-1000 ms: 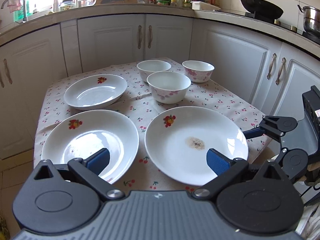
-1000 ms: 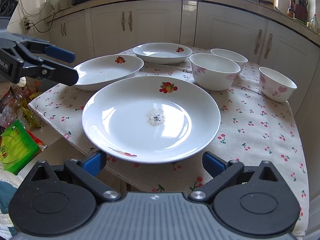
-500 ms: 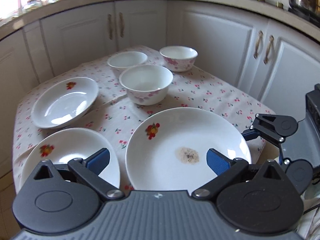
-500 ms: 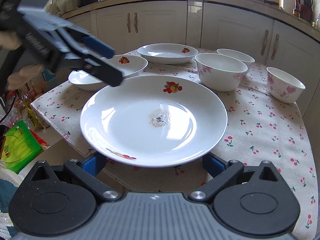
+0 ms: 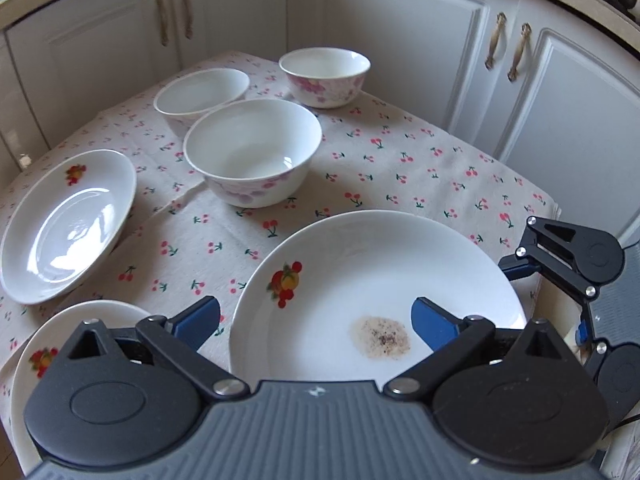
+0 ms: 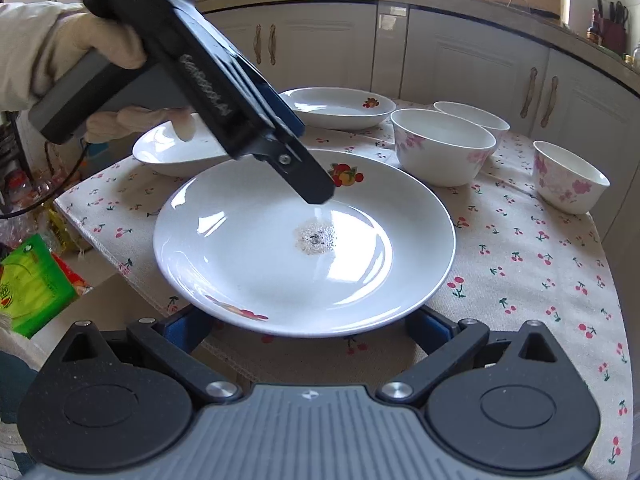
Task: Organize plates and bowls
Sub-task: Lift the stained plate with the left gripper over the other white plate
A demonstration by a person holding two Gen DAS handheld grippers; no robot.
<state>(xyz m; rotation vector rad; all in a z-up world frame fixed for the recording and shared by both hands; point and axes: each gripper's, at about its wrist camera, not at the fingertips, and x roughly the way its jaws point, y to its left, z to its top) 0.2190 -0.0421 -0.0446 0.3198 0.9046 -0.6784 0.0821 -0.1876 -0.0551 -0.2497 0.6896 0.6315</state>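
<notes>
A large white plate point(image 5: 380, 280) with a fruit motif and a brown speck stain lies at the table's near edge; it also shows in the right wrist view point(image 6: 304, 240). My left gripper point(image 5: 316, 320) is open and hovers over this plate; in the right wrist view it point(image 6: 308, 160) slants down above the plate's middle. My right gripper point(image 6: 304, 328) is open, its blue pads under the plate's near rim. Two more plates point(image 5: 68, 224) point(image 5: 24, 364) and three bowls point(image 5: 252, 152) point(image 5: 200, 96) point(image 5: 324, 76) stand on the cherry-print cloth.
White kitchen cupboards point(image 5: 440, 48) close in the table behind and to the right. The table's right edge point(image 5: 552, 208) drops off beside the large plate. Bright packets point(image 6: 32, 280) lie on the floor left of the table.
My left gripper has swung right and forward, from over the left plate to over the large stained plate. My right gripper has moved closer, its pads now under the plate's rim.
</notes>
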